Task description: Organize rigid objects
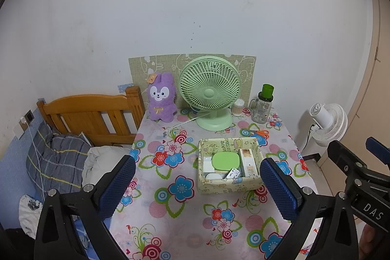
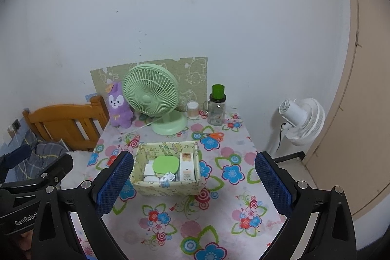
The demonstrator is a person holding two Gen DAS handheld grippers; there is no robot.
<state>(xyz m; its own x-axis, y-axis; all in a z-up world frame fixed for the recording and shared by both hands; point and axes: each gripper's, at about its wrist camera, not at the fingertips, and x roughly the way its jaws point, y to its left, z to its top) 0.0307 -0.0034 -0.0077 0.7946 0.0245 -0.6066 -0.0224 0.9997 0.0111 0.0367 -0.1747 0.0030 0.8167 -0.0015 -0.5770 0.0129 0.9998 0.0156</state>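
A pale yellow patterned storage box (image 1: 228, 184) (image 2: 168, 188) sits mid-table on the flowered cloth. Inside lie a round-cornered green case (image 1: 225, 160) (image 2: 166, 164), a tall white carton (image 1: 249, 162) (image 2: 187, 167), small white boxes and a white plug. Orange-handled scissors (image 1: 258, 132) (image 2: 212, 135) lie on the cloth behind the box. My left gripper (image 1: 198, 187) hovers open in front of the box, nothing between its blue pads. My right gripper (image 2: 193, 184) is likewise open and empty, just in front of the box. Each gripper's body shows at the edge of the other's view.
At the back of the table stand a green desk fan (image 1: 210, 91) (image 2: 153, 95), a purple plush rabbit (image 1: 162, 98), a cotton-swab jar (image 1: 237, 107) and a green-lidded glass jar (image 1: 263, 105). A wooden bed frame (image 1: 92, 113) with bedding lies left. A white floor fan (image 2: 302, 121) stands right.
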